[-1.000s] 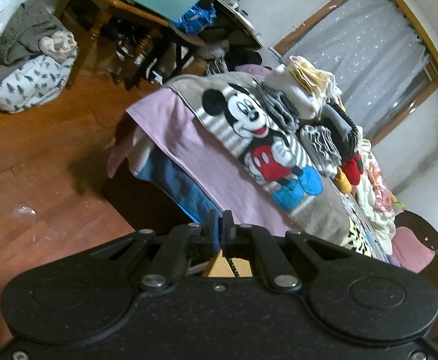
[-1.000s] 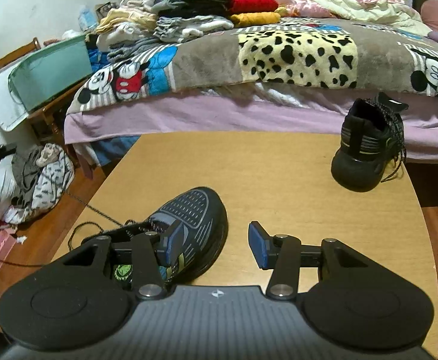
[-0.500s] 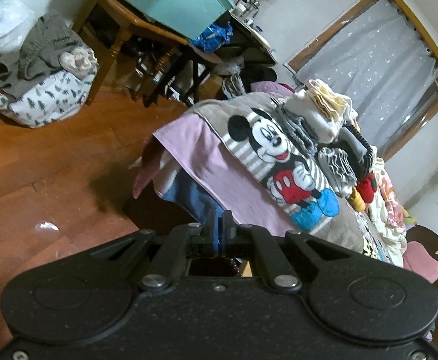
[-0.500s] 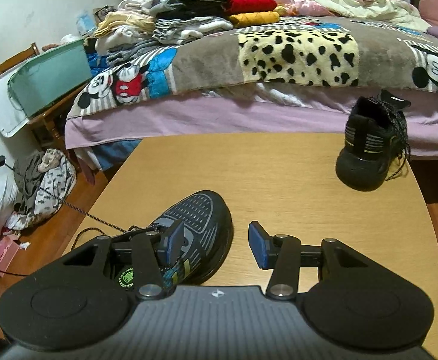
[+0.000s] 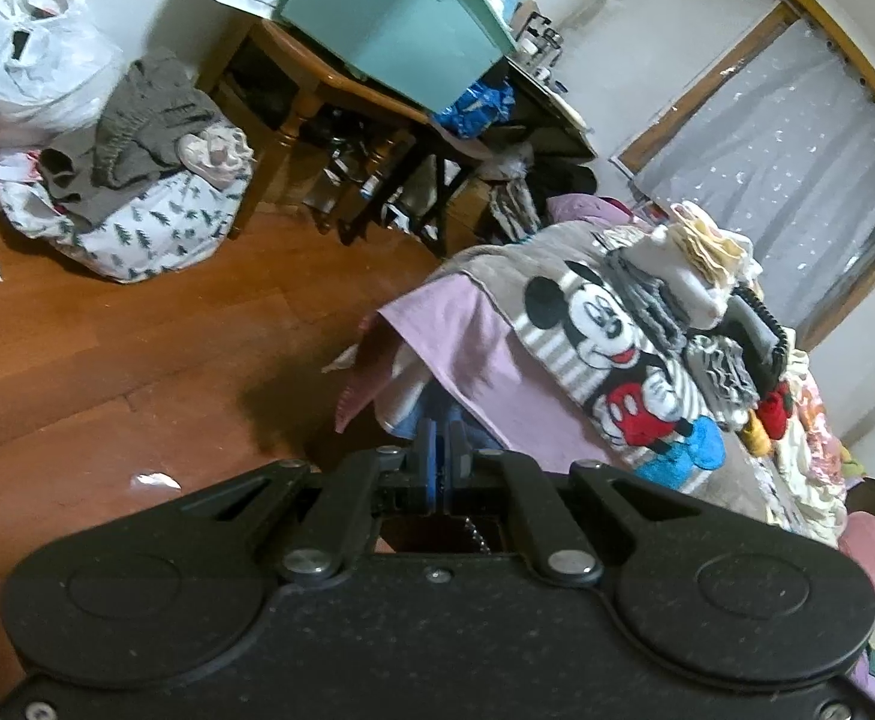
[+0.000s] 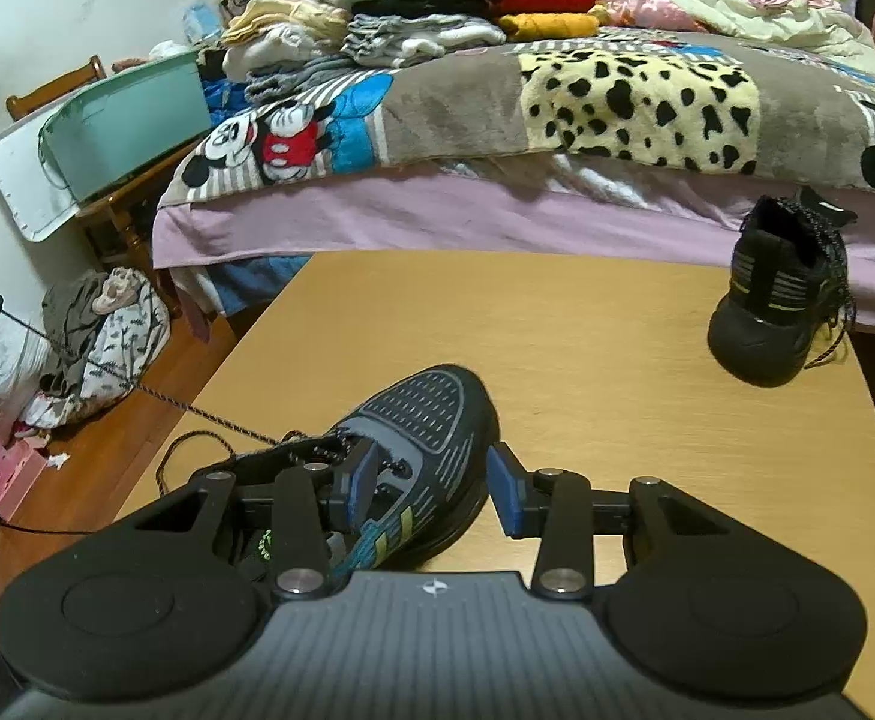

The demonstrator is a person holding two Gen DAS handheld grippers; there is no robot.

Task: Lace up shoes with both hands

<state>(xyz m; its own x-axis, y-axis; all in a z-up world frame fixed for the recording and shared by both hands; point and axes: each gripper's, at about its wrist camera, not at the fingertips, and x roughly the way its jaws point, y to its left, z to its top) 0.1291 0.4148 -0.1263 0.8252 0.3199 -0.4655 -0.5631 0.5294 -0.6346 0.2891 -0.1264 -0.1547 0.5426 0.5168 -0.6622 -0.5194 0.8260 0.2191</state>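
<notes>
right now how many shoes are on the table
2. One shoe lies at the near edge of the table, partly behind the open right hand-held gripper. The other shoe stands at the far right corner by the bed. More could be hidden below the gripper body.

Bed (image 6: 497, 222) along twelve o'clock, cartoon-mouse blanket (image 6: 449, 102) draped over it, folded clothes (image 6: 413, 18) stacked on top. At ten o'clock a mint-green tub (image 6: 131, 120) tilts on a wooden table (image 5: 341, 84). Laundry heap (image 5: 131, 180) and white plastic bag (image 5: 23, 66) crowd the wood floor (image 5: 107, 360).
</notes>
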